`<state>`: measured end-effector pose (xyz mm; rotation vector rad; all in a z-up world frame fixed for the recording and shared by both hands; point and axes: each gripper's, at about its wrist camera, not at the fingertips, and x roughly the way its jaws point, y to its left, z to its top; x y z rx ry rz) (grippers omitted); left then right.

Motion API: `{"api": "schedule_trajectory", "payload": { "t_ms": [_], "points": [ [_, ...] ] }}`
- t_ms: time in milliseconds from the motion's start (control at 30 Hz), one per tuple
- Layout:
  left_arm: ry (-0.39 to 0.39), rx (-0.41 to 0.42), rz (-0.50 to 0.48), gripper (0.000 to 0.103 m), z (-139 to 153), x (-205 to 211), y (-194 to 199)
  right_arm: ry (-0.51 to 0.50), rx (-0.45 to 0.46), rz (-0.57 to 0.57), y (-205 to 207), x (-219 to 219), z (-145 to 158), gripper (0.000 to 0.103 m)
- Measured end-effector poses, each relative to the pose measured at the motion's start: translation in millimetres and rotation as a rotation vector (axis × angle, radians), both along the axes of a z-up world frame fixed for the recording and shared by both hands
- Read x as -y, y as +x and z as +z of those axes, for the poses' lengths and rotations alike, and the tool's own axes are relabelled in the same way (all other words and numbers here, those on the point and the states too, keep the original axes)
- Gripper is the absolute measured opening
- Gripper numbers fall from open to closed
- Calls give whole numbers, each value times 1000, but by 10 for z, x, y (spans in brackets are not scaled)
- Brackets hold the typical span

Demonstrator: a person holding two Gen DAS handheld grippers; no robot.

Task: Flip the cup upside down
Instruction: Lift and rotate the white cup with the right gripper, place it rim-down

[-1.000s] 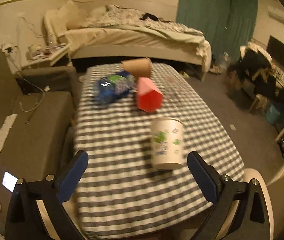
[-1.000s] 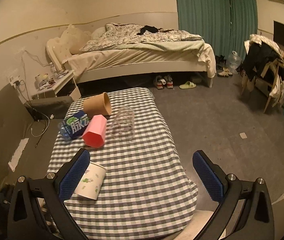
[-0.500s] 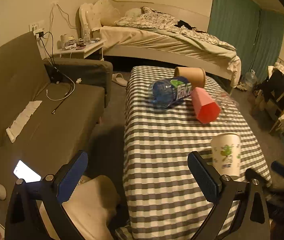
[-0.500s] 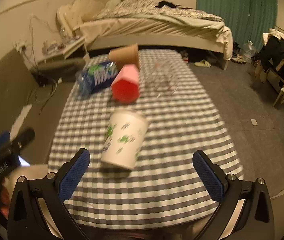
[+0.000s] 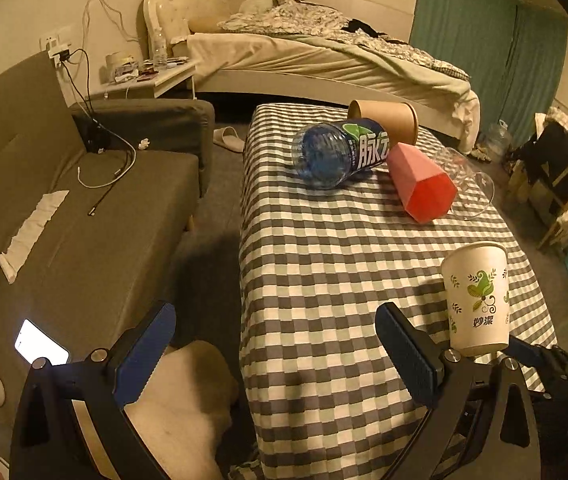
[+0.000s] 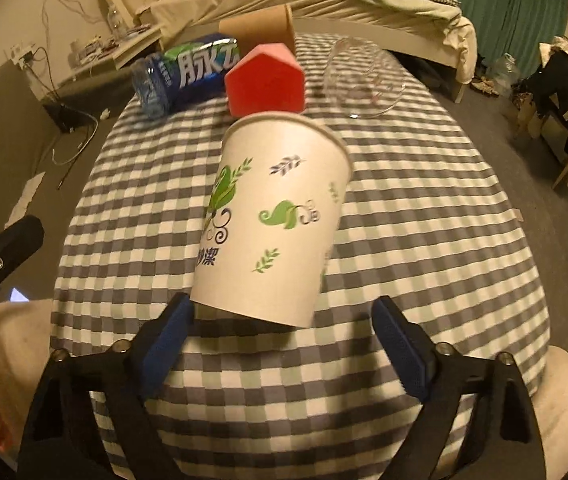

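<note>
Two grippers in view, both spread wide, neither pinching anything; the right gripper [image 6: 279, 344] has its blue pads either side of the base of the paper cup [image 6: 273, 216], left pad at or just beside the cup's bottom edge, right pad apart from it; contact on the left cannot be told for sure; the cup is white with green leaf print, mouth up, standing on the checked tablecloth [image 6: 424, 220] near the table's near edge; in the right wrist view it looks tilted back, likely lens effect, cannot tell; in the left wrist view the same cup [image 5: 478, 296] stands upright, rim on top, at the right side of the table, just past that gripper's right finger.

The left gripper [image 5: 275, 344] hangs over the near left corner of the table, jaws wide, nothing between them; its left finger is over the grey sofa [image 5: 83, 208] side, right finger over the cloth.

Farther back on the table: a blue drink bottle [image 5: 340, 152] lying on its side; a pink box with a red end [image 5: 420, 182] lying just beside it, touching or nearly; a brown paper cup [image 5: 386, 118] on its side behind the bottle; a clear glass [image 5: 468, 178] lying to the right of the pink box.

A lit phone [image 5: 41, 346] lies on the sofa; a bed [image 5: 324, 56] sits behind the table.
</note>
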<state>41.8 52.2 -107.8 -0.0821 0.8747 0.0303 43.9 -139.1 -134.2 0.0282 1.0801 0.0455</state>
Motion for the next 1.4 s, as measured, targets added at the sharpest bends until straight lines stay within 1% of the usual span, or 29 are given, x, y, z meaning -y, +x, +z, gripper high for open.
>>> {"api": "schedule_trajectory", "payload": {
  "t_ms": [67, 100, 133, 167, 367, 567, 800, 967, 1233, 1333, 1400],
  "points": [
    [-1, -5, 2, 103, -15, 1, 9, 7, -8, 11, 23, -14, -24, 74],
    [-1, -8, 3, 103, -21, -1, 10, 10, -13, 19, 33, -25, -31, 70],
    [2, -11, 6, 103, -27, -1, 10, 4, -9, 25, 34, -35, -23, 60],
    [4, -13, 7, 103, -29, -2, 14, 1, -6, 35, 33, -46, -8, 53],
    [33, -1, 7, 103, 9, 35, -43, 25, 13, 54, -6, -21, 117, 53],
    [63, 3, -13, 103, 51, 128, -131, 6, 84, 82, -99, 6, 396, 52],
    [72, 6, -24, 103, 81, 193, -189, 15, 119, 91, -83, 91, 580, 49],
    [90, -1, -32, 103, 65, 213, -171, 22, 109, 95, -33, 130, 567, 49],
    [87, -14, -28, 103, 45, 197, -140, 35, 90, 99, -68, 145, 493, 49],
    [98, -5, -27, 103, 87, 208, -146, 60, 99, 92, -71, 181, 534, 49],
    [105, 12, -26, 103, 172, 234, -174, 87, 123, 93, -95, 212, 626, 49]
  ]
}}
